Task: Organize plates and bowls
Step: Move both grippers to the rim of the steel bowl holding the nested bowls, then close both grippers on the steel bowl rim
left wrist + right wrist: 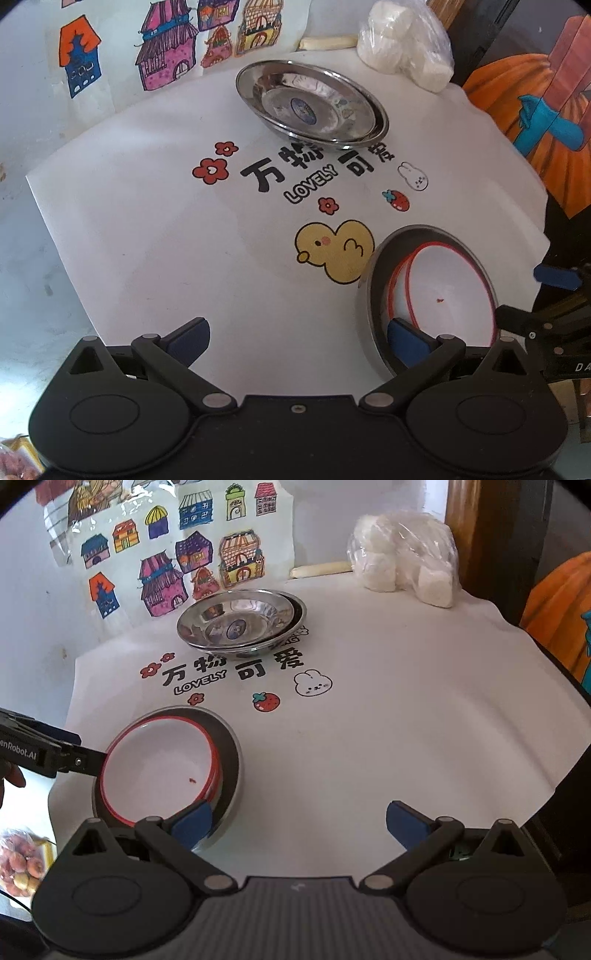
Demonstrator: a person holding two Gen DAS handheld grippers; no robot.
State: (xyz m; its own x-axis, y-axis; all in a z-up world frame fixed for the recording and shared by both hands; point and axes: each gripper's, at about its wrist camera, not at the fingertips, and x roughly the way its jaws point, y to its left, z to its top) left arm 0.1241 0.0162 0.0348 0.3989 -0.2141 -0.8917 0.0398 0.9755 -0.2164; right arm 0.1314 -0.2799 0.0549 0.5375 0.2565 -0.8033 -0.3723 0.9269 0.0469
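A steel bowl (369, 295) holds two nested white bowls with red rims (450, 291) on the near part of the table. My left gripper (299, 339) is open; its right pad (406, 345) sits inside the steel bowl beside the white bowls, and its left pad is over the cloth. The right wrist view shows the same white bowls (159, 764) in the steel bowl (232, 753). My right gripper (299, 827) is open, its left pad (192, 825) at the steel bowl's near rim. Stacked steel plates (312, 101) (242, 624) rest at the back.
A white printed tablecloth (369, 720) covers the table, whose edge curves off at the right. A plastic bag of white blocks (406, 565) lies at the back right corner. Drawings of houses (166, 579) hang on the wall behind. A bag of red fruit (18, 860) sits low left.
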